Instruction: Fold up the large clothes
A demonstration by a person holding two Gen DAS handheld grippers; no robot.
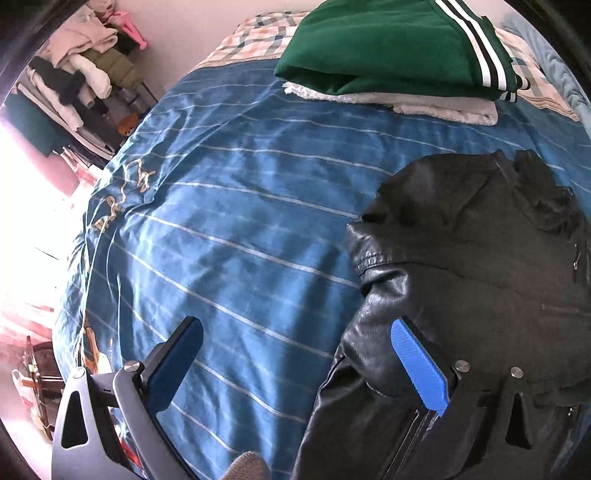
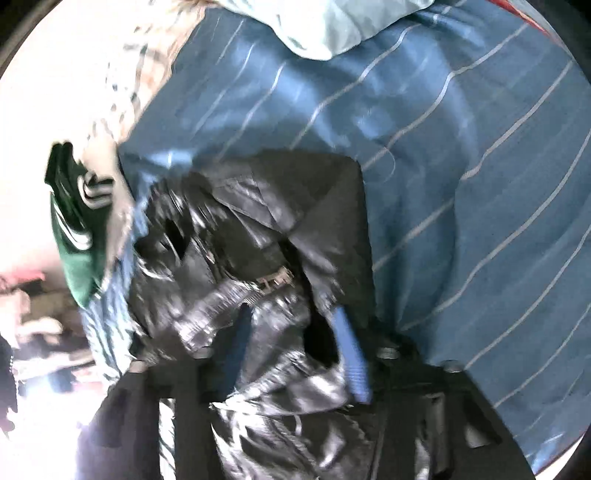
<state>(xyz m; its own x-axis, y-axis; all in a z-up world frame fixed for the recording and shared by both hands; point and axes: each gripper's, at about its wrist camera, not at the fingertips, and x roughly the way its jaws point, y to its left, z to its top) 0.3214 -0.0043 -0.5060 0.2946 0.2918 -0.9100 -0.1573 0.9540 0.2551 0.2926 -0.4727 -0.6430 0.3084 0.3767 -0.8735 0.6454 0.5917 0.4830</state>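
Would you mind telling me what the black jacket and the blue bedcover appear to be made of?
The black jacket looks like leather or faux leather: glossy highlights, fine grain and stiff creases; which one is unclear. The blue bedcover looks like smooth woven cloth with a slight satin sheen, thin pale stripes and soft wrinkles, possibly cotton sateen.

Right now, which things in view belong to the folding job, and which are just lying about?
Job:
black jacket
left gripper
right gripper
bed cover

Lying about:
green garment
white garment
clothes rack
pale blue cloth
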